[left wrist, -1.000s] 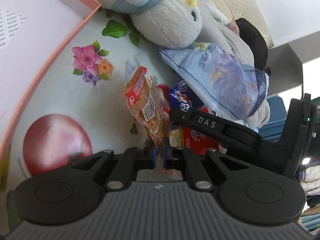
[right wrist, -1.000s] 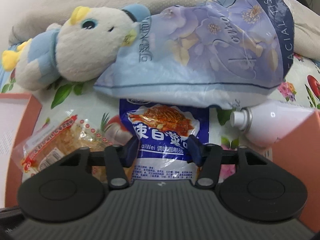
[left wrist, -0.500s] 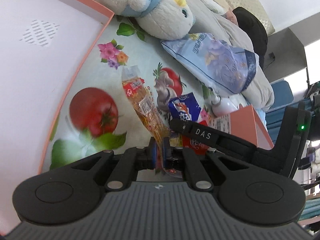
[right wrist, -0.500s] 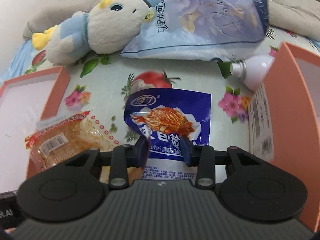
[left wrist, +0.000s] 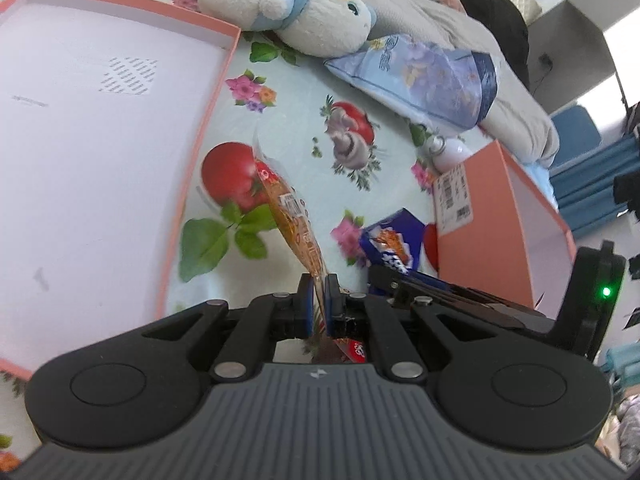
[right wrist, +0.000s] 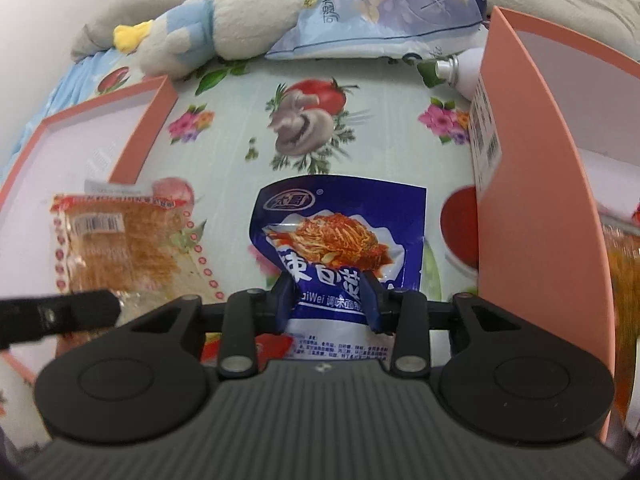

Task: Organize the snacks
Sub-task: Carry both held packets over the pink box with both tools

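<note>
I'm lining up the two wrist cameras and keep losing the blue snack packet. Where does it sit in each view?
Left wrist: the blue snack packet is right of centre, low, beside the orange box, partly behind the other gripper.
Right wrist: the packet is at the centre, its lower part pinched by the right gripper.
Shared landmark: the plush duck at the top of both.

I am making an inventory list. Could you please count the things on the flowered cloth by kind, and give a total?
Snack packets: 2, orange packet, blue packet
Pink boxes: 2, shallow box, tall box
Plush toys: 1, plush toy
Tissue packs: 1, tissue pack
White bottles: 1, white bottle
Total: 7
</note>
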The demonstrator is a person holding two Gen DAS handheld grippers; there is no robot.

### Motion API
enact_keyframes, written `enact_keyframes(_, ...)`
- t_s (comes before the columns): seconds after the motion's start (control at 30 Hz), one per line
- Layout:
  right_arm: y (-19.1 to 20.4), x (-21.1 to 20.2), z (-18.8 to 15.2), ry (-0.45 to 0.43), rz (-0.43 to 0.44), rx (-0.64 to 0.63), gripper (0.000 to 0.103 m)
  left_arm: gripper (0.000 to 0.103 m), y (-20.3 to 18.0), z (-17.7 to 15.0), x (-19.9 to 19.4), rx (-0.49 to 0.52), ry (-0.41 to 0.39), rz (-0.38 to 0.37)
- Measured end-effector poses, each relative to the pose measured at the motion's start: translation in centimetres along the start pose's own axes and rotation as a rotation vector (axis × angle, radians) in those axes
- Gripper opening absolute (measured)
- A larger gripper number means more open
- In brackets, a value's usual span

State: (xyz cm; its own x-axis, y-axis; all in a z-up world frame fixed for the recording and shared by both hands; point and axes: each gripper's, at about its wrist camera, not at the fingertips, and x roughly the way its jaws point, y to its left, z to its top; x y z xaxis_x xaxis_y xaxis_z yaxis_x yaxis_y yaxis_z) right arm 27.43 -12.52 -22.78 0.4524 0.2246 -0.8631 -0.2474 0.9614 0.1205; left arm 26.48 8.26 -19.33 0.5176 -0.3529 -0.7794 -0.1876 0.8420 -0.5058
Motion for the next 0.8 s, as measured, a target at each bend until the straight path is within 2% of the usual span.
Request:
enact_keyframes(0.5,1.3,-2.9,-5.3,-0.092,-0.01,-0.054,0.04,0.004,-1.4,-1.5,-1.6,0.158,0.021,0.093)
enact_keyframes(0.6,1.3,-3.0,-5.4,-0.111,-0.014,-0.051,0.049,0.004,-1.4,-1.5,-1.7,0.175,0.021,0.112)
enact_keyframes(0.67,1.3,-2.9,-5.4,-0.123,-0.012,-0.055,0.071,0.004,-1.4,-1.4,-1.9,0.177,0.02,0.12)
enact_keyframes(0.8,1.7,-2.4,-5.4,-0.123,-0.031,-0.1,0.072,0.004,-1.3,-1.2,-2.3,0.184,0.015,0.146)
